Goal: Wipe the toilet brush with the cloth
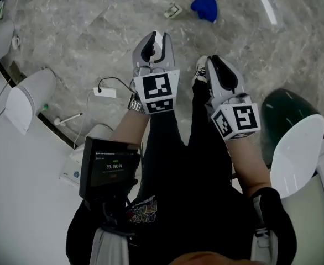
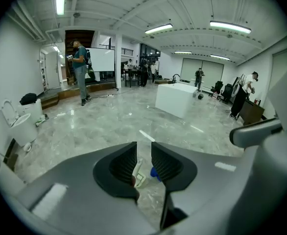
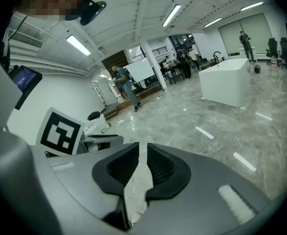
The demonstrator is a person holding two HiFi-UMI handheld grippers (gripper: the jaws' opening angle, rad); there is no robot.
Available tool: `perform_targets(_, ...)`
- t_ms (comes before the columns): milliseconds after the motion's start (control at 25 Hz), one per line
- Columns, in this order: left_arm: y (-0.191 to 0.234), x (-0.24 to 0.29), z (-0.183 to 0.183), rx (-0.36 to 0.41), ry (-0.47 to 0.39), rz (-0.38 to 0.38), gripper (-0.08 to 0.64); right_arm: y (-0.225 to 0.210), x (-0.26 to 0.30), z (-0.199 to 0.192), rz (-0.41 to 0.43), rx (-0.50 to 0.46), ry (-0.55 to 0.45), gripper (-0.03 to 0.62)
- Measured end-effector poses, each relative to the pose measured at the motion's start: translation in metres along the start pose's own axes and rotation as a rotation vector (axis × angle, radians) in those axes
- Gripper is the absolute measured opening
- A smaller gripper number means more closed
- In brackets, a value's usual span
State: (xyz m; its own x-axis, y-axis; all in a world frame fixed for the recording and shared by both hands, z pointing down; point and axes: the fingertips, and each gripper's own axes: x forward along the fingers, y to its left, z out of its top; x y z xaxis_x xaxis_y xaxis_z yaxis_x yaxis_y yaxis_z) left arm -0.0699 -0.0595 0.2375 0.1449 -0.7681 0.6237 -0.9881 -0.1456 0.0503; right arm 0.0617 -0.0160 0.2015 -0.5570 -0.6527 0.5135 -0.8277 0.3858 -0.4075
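Timer screen (image 1: 109, 169) nearest. Both left tongs (image 1: 155, 36) and right tongs (image 1: 215, 59) parted, empty, well short of blue cloth (image 1: 205, 9) on floor (image 1: 95, 15). Cloth likely soft, light; pinch bunched edge.

We hold both grippers out in front of us, side by side and tilted downward, the left gripper (image 1: 153, 42) slightly ahead of the right gripper (image 1: 215, 65). Behind them our left forearm (image 1: 130, 130) and right forearm (image 1: 251, 167) are bare. The left jaws stand a little apart with nothing between them, and the right jaws show only a slim gap, also empty.
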Motion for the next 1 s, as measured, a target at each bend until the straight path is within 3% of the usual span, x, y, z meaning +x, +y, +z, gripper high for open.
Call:
perform_targets(160, 0.018, 0.074, -0.03, 0.078, 0.002, 0.016, 0.102, -0.027, 0.066, -0.048, -0.004, 0.03, 0.044, 0.061)
perform_targets(280, 0.017, 0.114, -0.068, 0.123, -0.001, -0.007, 0.108, -0.051, 0.101, -0.092, 0.002, -0.005, 0.06, 0.066)
perform_targets(480, 0.015, 0.163, -0.138, 0.032, 0.009, -0.066, 0.138, -0.089, 0.152, -0.139, 0.021, -0.065, 0.048, 0.084)
perform_targets(640, 0.026, 0.202, -0.171, 0.011, -0.034, -0.036, 0.165, -0.117, 0.19, -0.173, 0.077, -0.19, 0.054, 0.111)
perform_targets(800, 0.026, 0.244, -0.199, 0.056, -0.052, -0.05, 0.166, -0.17, 0.247, -0.245, 0.12, -0.33, 0.193, 0.126)
perform_targets(1000, 0.018, 0.285, -0.207, 0.19, -0.129, -0.097, 0.181, -0.27, 0.336, -0.337, 0.066, -0.373, 0.403, 0.196)
